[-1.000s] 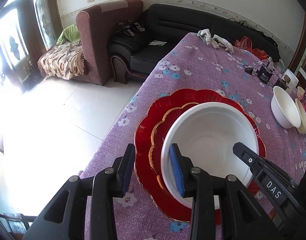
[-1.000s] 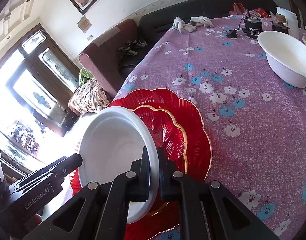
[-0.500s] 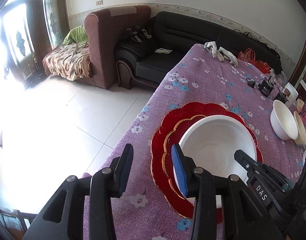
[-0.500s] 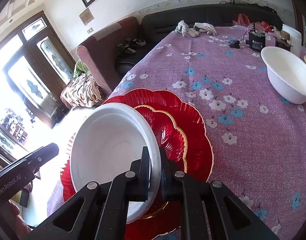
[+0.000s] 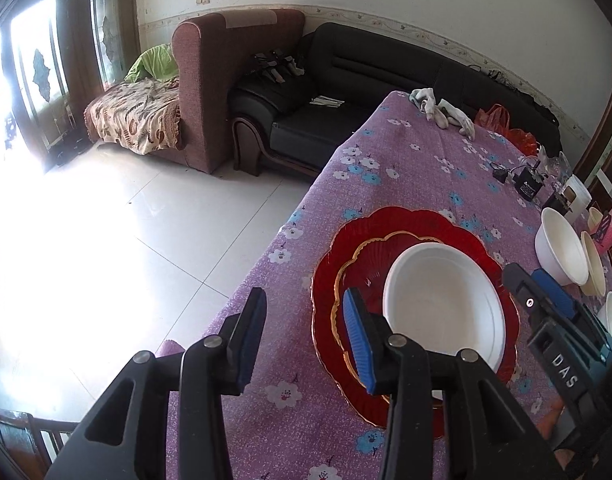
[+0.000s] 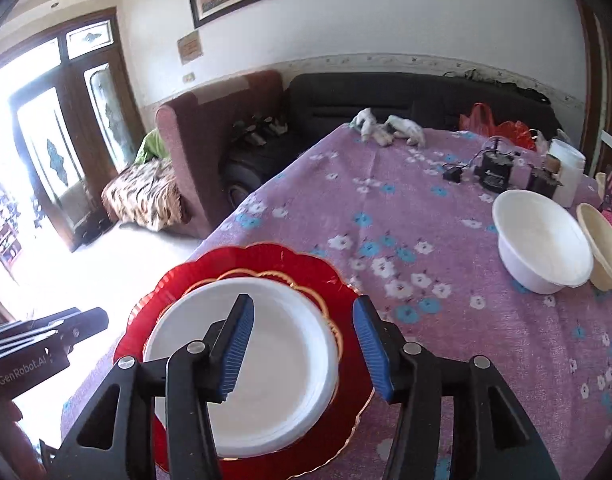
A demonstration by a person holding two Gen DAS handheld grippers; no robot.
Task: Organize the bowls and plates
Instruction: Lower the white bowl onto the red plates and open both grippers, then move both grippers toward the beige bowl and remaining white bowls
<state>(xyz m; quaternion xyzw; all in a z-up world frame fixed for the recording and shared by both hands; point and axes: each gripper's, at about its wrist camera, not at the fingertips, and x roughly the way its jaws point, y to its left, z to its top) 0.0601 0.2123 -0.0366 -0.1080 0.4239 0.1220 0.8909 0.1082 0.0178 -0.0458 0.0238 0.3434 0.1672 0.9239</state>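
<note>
On the near left of the purple flowered tablecloth point(image 5: 405, 168), the left gripper point(image 5: 304, 338) hangs over the table edge with its blue-padded fingers point(image 5: 355, 334) spread apart and nothing between them. Just right of it lies a large red scalloped plate point(image 5: 409, 222), and on that a smaller red plate with a gold rim point(image 5: 357, 264). A white bowl point(image 5: 441, 300) sits upright on the smaller plate, toward its near right side.

Right of the stack, the right gripper point(image 6: 302, 346) hovers above the bowl point(image 6: 282, 344) with its fingers released and wide; one blue pad point(image 6: 236, 346) is over the bowl's inside and the other point(image 6: 371, 350) is over the red plate point(image 6: 266, 258) just outside the bowl's rim. Whether either pad touches the bowl cannot be told.

Further right, well apart from the stack, a second white bowl point(image 6: 541, 242) stands on the cloth with a cream bowl point(image 6: 603, 246) touching its right side. Behind them, at the far right, lie a black charger with its cable point(image 6: 493, 170) and a white container point(image 6: 567, 174). A pair of pale gloves point(image 6: 387, 128) rests at the far edge of the table, with a dark sofa point(image 5: 385, 68) beyond.
</note>
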